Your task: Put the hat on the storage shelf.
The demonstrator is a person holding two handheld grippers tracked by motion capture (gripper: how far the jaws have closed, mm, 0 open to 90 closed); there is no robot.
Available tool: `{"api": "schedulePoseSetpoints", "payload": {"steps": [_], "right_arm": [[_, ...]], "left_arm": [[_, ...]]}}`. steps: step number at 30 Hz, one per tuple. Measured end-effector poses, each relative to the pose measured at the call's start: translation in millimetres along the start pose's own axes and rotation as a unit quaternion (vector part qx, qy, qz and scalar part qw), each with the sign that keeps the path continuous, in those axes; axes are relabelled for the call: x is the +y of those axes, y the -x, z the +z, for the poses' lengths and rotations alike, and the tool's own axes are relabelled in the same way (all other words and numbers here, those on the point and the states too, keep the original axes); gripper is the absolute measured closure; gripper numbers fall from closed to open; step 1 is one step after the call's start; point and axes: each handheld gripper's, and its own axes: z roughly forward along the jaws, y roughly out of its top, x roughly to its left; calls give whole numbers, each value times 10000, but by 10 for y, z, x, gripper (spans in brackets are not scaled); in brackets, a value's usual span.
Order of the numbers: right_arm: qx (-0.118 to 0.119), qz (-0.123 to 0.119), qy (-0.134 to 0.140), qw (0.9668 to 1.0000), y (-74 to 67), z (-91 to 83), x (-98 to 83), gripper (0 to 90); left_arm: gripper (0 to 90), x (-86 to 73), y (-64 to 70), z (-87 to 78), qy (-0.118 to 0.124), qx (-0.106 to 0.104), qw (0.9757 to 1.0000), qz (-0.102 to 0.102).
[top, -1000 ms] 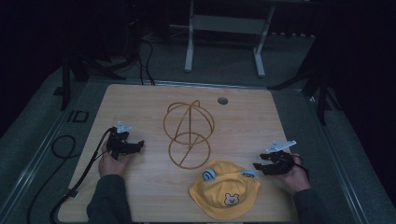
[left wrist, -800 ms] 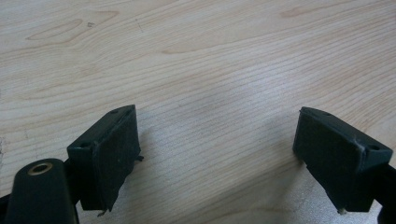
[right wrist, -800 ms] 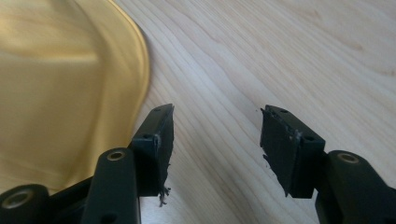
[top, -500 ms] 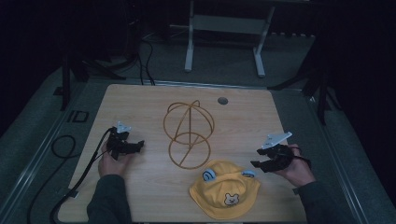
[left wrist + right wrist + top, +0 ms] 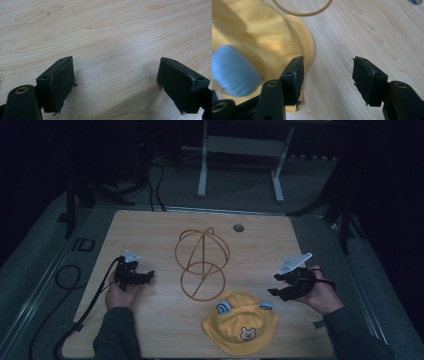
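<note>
2 grippers, 1 hat, 1 wire stand, listed left to right across the tabletop (image 5: 150,230).

Left gripper (image 5: 145,276): low by the left edge, jaws wide apart over bare wood, nothing between them; same place as a second ago.

Wire stand (image 5: 202,264): gold hoops, centre of the tabletop, upright, unmoved.

Yellow hat (image 5: 239,323): near the front edge, right of centre, crown up, bear face toward the front edge. Brim roughly round, so no clear long axis; its 2 blue ears (image 5: 223,307) line up left to right on the far side.

Right gripper (image 5: 278,284): since a second ago it has lifted off the right edge and come in toward the hat; jaws have just been opening, about half spread, empty, one jaw over the brim. Judged: a reach for the hat's right side, grasp not yet made.
</note>
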Motion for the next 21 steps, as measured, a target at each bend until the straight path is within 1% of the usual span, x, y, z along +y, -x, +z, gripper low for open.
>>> {"api": "schedulePoseSetpoints", "payload": {"steps": [2, 3, 6, 9, 11, 17, 21], "right_arm": [[3, -29, 8, 10000, -18, -23, 16, 418], [-2, -98, 25, 9999, -51, -60, 47, 413], [-4, -185, -5, 9998, -81, -94, 82, 402], [-47, -246, -170, 9995, -113, -100, 115, 395], [-44, -292, -233, 9993, -130, -106, 138, 392], [69, -395, -181, 9990, -189, -142, 227, 390], [160, -539, -209, 9982, -251, -158, 299, 390]], "left_arm": [[145, 0, 1, 0, 0, 0, 10000, -4], [145, 0, 1, 0, 2, 0, 10000, -3], [145, 0, 1, 0, 4, -1, 10000, -3], [146, 0, 1, 0, 3, -1, 10000, -3], [145, 0, 1, 0, 3, -2, 10000, -3], [145, 0, 1, 0, 3, -3, 10000, -1], [145, 0, 1, 0, 3, -7, 10000, 3]]}}
